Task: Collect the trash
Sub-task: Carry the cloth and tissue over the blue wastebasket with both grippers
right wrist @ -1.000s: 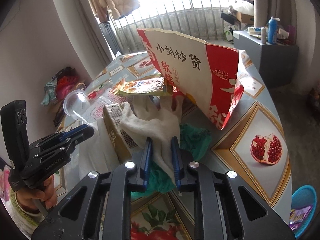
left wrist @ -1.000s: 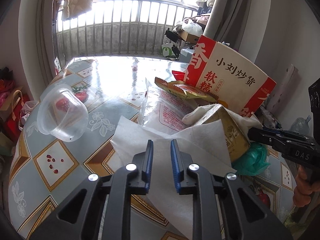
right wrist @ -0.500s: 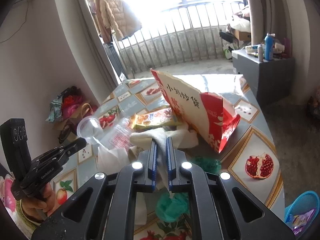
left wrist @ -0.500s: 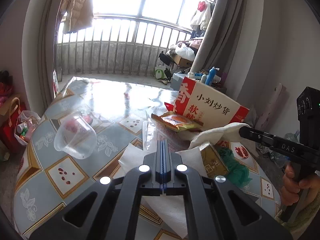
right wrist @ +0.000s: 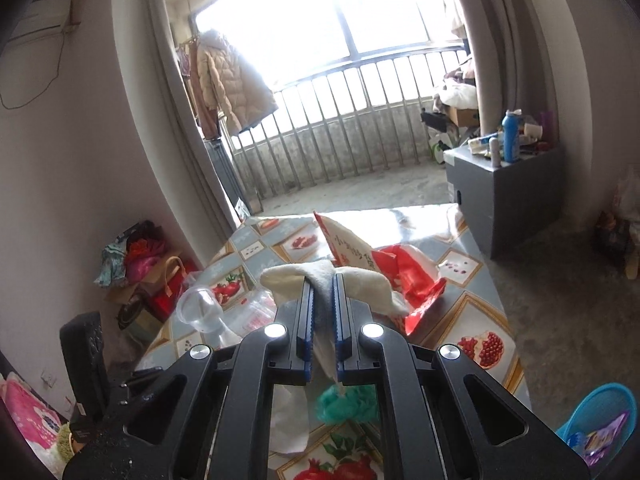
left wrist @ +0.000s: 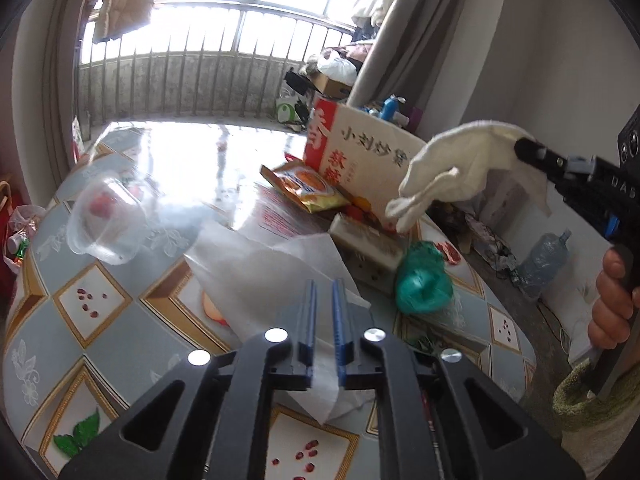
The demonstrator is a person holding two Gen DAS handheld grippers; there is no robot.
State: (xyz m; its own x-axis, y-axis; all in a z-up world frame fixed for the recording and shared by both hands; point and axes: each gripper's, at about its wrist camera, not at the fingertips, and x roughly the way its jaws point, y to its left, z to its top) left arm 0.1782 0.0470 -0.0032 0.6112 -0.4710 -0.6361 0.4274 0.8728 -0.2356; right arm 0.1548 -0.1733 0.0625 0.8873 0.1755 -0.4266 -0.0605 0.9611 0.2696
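My right gripper (right wrist: 322,280) is shut on a limp white cloth (right wrist: 372,284). The left wrist view shows that cloth (left wrist: 452,168) hanging in the air from the right gripper (left wrist: 522,148), above the trash pile. My left gripper (left wrist: 323,292) hovers over a white paper sheet (left wrist: 272,272) on the table; its jaws are opening. The sheet shows through the narrow gap and the pads do not press on it. On the table lie a green plastic bag (left wrist: 424,284), a small carton (left wrist: 368,244), an orange snack wrapper (left wrist: 308,186) and a clear plastic cup (left wrist: 106,220).
A tall red-and-white paper bag (left wrist: 360,152) stands behind the pile on the patterned table (left wrist: 92,308). A blue basket (right wrist: 604,412) with a wrapper sits on the floor at the right. A grey cabinet (right wrist: 516,196) stands beyond the table. A hand (left wrist: 612,304) grips the right tool.
The right gripper closed on the white cloth and lifted it off the carton into the air. The left gripper shut fully, then parted a little, and both views pulled back from the pile.
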